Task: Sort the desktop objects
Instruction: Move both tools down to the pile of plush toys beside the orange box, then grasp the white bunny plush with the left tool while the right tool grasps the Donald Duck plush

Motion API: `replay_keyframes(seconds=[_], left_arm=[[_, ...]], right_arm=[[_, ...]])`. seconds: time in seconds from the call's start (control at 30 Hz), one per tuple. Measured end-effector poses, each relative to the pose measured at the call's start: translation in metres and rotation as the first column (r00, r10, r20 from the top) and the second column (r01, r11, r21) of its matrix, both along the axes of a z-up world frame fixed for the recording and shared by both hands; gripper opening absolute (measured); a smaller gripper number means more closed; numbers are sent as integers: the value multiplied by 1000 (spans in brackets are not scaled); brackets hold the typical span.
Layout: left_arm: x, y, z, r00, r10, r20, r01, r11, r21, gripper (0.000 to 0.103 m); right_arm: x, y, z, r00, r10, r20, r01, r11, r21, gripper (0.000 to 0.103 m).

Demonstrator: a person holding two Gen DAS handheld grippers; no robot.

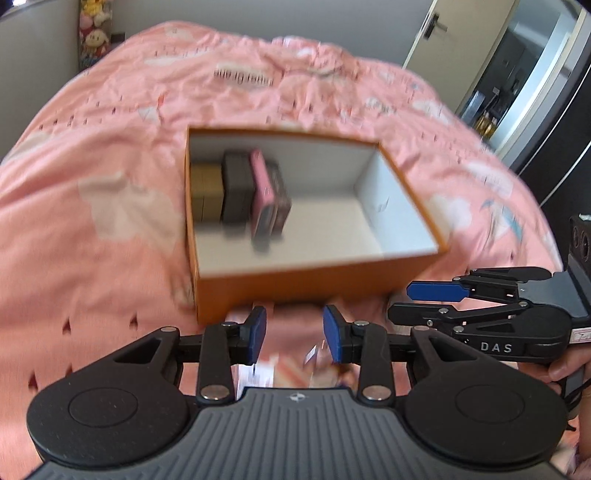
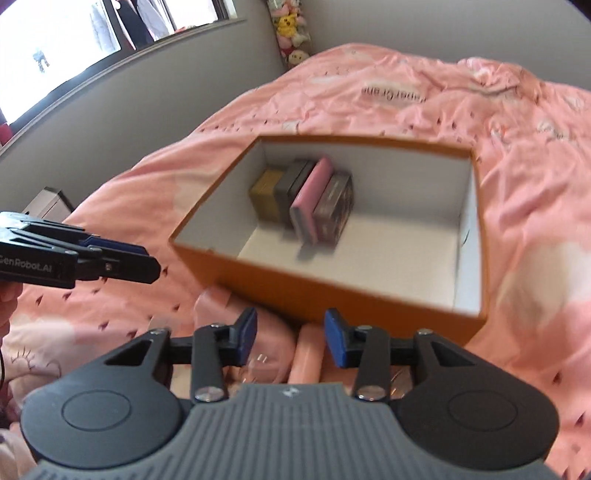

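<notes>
Left wrist view: the left gripper (image 1: 294,335) points down over a pink quilt (image 1: 110,177), its blue pads spread apart with nothing between them; only quilt and some blurred packaging (image 1: 258,376) show in the gap and below it. Just ahead of the fingertips stands an open orange cardboard box (image 1: 295,288) with a white inside. In the far left part of the box, ahead and slightly left of the claw, four small boxes stand on edge in a row, touching: a tan box (image 1: 207,192) against the left wall, then a dark grey box (image 1: 238,188), a pink box (image 1: 263,192) and a dark patterned box (image 1: 281,199). The rest of the box floor is bare. To the right of the claw, near its right finger, the right gripper (image 1: 400,301) reaches in from the side, a hand (image 1: 569,363) on its handle. Plush toys (image 1: 94,29) sit far ahead to the left.

Right wrist view: the right gripper (image 2: 290,339) has its pads parted and grips nothing; a pink tube-like item (image 2: 306,356) lies on the quilt (image 2: 517,155) below the gap, untouched as far as can be seen. The orange box (image 2: 314,291) lies just ahead, and the same four boxes stand ahead and slightly left: tan (image 2: 264,194), grey (image 2: 295,184), pink (image 2: 308,199), patterned (image 2: 334,206). The left gripper (image 2: 153,260) enters from the left, well apart from the box.
</notes>
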State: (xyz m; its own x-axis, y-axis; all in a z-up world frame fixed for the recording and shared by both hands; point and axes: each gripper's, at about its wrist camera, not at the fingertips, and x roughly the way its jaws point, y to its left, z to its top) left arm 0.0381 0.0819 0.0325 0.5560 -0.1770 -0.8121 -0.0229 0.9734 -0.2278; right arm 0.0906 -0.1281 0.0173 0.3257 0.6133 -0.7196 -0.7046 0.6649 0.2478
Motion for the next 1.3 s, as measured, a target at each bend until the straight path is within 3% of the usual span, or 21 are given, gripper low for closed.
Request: replay_keyframes(seconds=[0.17, 0.27, 0.37, 0.53, 0.67, 0.73, 0.8, 0.87, 1.03, 1.23, 1.3], left_arm=[[-20, -9, -20, 995, -4, -100, 12, 997, 78, 39], [-28, -19, -23, 992, -56, -111, 63, 996, 56, 39], [-31, -28, -26, 988, -91, -122, 95, 995, 25, 39], [-35, -41, -28, 991, -78, -110, 91, 988, 122, 39], [-35, -51, -35, 984, -121, -133, 132, 988, 75, 39], [-34, -57, -40, 985, -104, -136, 119, 987, 105, 44], [-34, -62, -43, 989, -86, -117, 104, 982, 157, 56], [-32, -64, -46, 989, -78, -129, 100, 978, 181, 57], [-28, -52, -58, 980, -29, -199, 55, 991, 125, 60], [-26, -41, -64, 975, 24, -222, -5, 996, 86, 68], [-26, -40, -65, 974, 28, -226, -11, 997, 76, 68]], right_arm=[[-28, 6, -23, 993, 64, -99, -63, 998, 8, 44], [-41, 11, -35, 986, 69, -149, -73, 997, -20, 44], [-51, 10, -41, 985, 61, -160, -68, 997, -44, 44], [-60, 4, -44, 986, 53, -156, -63, 996, -58, 44], [-61, -3, -50, 982, 31, -185, -45, 997, -69, 44], [-64, -4, -51, 982, 38, -187, -52, 996, -67, 44], [-67, -5, -46, 986, 43, -160, -53, 997, -56, 44], [-71, -3, -42, 988, 72, -137, -79, 996, -45, 44], [-79, 4, -40, 984, 142, -105, -149, 987, -65, 45], [-96, 14, -33, 964, 261, -42, -263, 963, -59, 44], [-95, 17, -37, 967, 248, -50, -252, 964, -83, 44]])
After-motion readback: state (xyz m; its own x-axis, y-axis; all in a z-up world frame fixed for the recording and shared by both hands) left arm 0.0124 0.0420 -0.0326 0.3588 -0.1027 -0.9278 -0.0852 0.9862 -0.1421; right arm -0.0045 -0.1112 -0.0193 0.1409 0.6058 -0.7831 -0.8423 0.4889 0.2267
